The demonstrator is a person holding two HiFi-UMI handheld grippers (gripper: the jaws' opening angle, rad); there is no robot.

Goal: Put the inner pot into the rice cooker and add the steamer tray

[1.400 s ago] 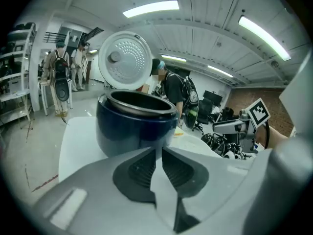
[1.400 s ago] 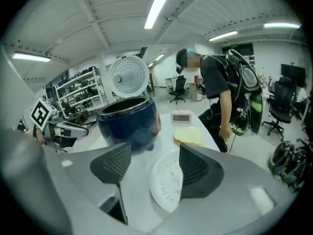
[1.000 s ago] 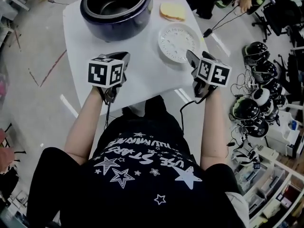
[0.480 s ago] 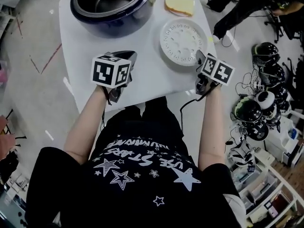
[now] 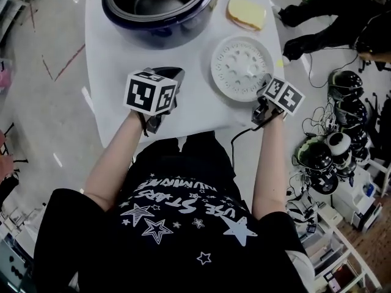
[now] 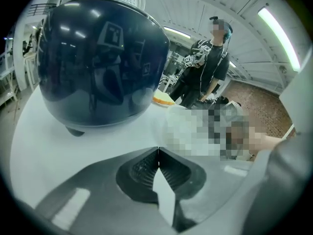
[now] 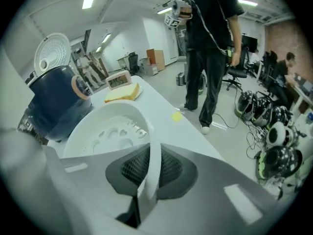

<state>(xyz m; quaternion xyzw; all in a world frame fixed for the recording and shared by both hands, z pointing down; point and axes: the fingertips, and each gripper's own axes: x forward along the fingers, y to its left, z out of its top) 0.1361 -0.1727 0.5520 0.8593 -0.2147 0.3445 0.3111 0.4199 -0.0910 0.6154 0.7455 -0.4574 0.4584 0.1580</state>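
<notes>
The dark blue rice cooker (image 5: pixel 160 8) stands at the far end of the white table (image 5: pixel 195 105), lid up, with a dark bowl-shaped inside showing. The white perforated steamer tray (image 5: pixel 242 68) lies to its right. My right gripper (image 5: pixel 264 93) is at the tray's near right rim; its jaws have just been closing and now pinch that rim (image 7: pixel 151 155), seen edge-on in the right gripper view. My left gripper (image 5: pixel 170 78) hovers over the table in front of the rice cooker (image 6: pixel 98 62). It is shut (image 6: pixel 157 153) with nothing in it.
A yellow sponge-like block (image 5: pixel 247 12) and a small clock (image 7: pixel 119 81) sit behind the tray, and a yellow note (image 7: pixel 177 115) lies at the table's right edge. A person (image 7: pixel 210 43) stands beyond the table. Helmets and cables (image 5: pixel 333 145) crowd the floor at right.
My right gripper has come down and forward to the tray and shut on its rim. My left gripper has sunk a little toward the table.
</notes>
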